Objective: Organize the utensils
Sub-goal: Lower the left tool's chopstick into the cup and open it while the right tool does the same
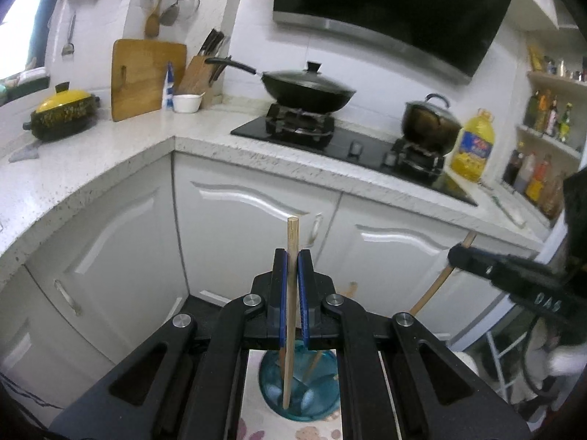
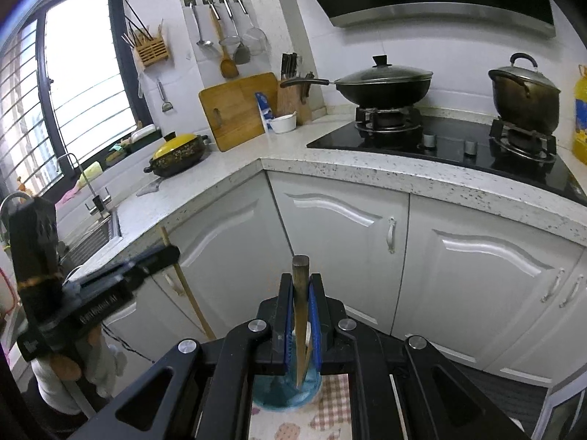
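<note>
Two grippers are in my views, and each is clamped on a single chopstick. On my left gripper [image 1: 292,256] the blue pads are pressed against a pale wooden chopstick [image 1: 290,315] that stands nearly upright between them, its squared top poking above the fingertips and its lower end reaching down in front of a blue glass jar [image 1: 299,396] below. I can see a few more sticks leaning inside that jar, which sits on a cloth with a floral print [image 1: 256,418]. On my right gripper [image 2: 301,282] the pads pinch a darker chopstick [image 2: 301,315], thick and rounded at the top and tapering to a point down at the jar [image 2: 279,392], seen here on the same cloth, where it shows checked and floral patches [image 2: 330,407]. Whether either tip touches the jar I cannot tell. From the left wrist camera I catch the right gripper [image 1: 455,255] at the frame's right edge with its stick slanting down; from the right wrist camera the left gripper [image 2: 172,253] shows at the left, its stick also angled. Beyond both sit white cabinet doors [image 1: 253,216] under a speckled countertop [image 1: 110,168], with a lidded wok [image 1: 308,90] and a steel pot [image 1: 429,121] on the black hob [image 1: 352,146].
</note>
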A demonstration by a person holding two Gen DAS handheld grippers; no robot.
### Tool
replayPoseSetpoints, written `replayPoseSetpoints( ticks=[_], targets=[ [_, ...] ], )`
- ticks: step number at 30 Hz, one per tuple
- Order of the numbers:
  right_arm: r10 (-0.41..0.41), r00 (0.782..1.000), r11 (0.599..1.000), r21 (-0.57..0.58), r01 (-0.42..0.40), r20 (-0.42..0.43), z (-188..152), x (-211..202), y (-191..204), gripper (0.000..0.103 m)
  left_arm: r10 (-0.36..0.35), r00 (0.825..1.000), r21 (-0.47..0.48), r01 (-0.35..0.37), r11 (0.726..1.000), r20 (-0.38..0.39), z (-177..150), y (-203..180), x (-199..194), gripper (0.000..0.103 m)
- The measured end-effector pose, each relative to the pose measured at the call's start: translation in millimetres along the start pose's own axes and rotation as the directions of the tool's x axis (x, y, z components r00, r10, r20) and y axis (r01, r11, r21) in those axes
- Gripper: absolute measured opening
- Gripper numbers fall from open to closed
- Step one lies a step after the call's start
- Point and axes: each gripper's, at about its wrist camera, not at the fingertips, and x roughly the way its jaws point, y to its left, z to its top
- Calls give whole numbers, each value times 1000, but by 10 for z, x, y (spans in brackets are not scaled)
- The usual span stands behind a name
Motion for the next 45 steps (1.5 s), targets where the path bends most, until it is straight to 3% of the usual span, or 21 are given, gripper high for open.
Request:
replayPoseSetpoints(
  ticks=[18,30,32,33,34,38,40,45],
  targets=[
    [34,988,997,77,-23,-148,-302,948,-331,8,75,995,45,-72,996,-70,-526,-19,703,4],
    [77,978,987,154,-47,-194,-515,1062,-506,8,81,987,27,-78,997,-140,-681,15,854,4],
    [74,978,988,151,-45,-196,-524,1041,-507,14,77,986,13,-76,997,-149,-671,27,853,4],
    [69,978,988,149,-39,-199,-533,1027,-508,27,76,985,8,-75,997,-155,-667,31,854,4],
    [67,978,988,151,-36,-200,-540,1016,-508,34,75,985,3,-76,997,-158,-663,36,849,5],
    [68,976,988,151,-37,-206,-590,968,-508,34,61,980,-21,-66,998,-189,-671,46,829,13],
    [71,975,987,156,-38,-210,-618,939,-515,34,58,980,-25,-64,998,-190,-684,45,797,24],
    [70,976,987,153,-38,-208,-680,820,-505,34,62,979,-30,-69,997,-193,-717,26,710,30]
  ],
)
